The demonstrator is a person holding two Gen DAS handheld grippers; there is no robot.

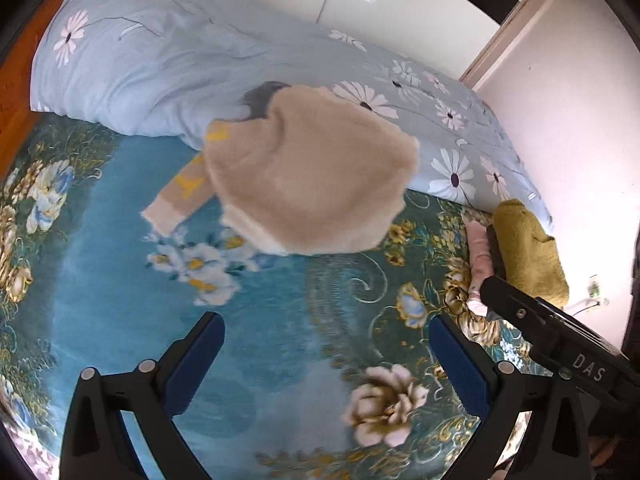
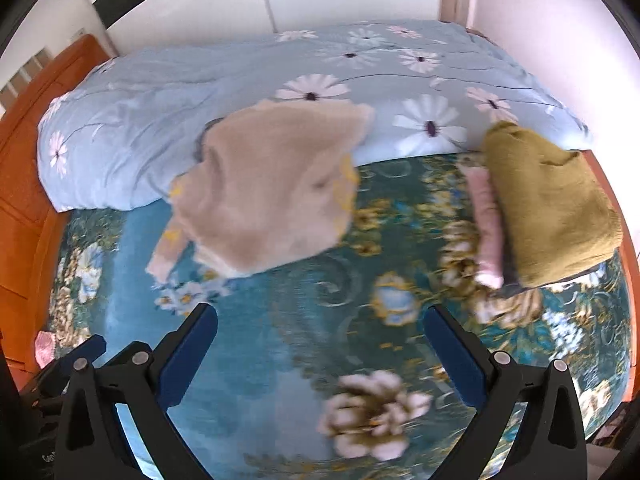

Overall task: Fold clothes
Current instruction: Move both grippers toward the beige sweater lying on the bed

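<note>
left wrist view: left gripper (image 1: 326, 344) gapes wide, empty, above bare blanket (image 1: 280, 320). right gripper (image 2: 320, 336) likewise. beige sweater (image 1: 312, 176) lies crumpled against the duvet (image 1: 160, 64) edge; folded clothes (image 2: 552, 204) sit far right.

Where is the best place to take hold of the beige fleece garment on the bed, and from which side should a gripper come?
Probably the sleeve cuff of the beige fleece garment. It lies flat on the teal floral blanket, sticking out to the left of the bunched body, so it is thin and free. The open left gripper could come from the near side; the far edge rests on the blue daisy duvet.
</note>
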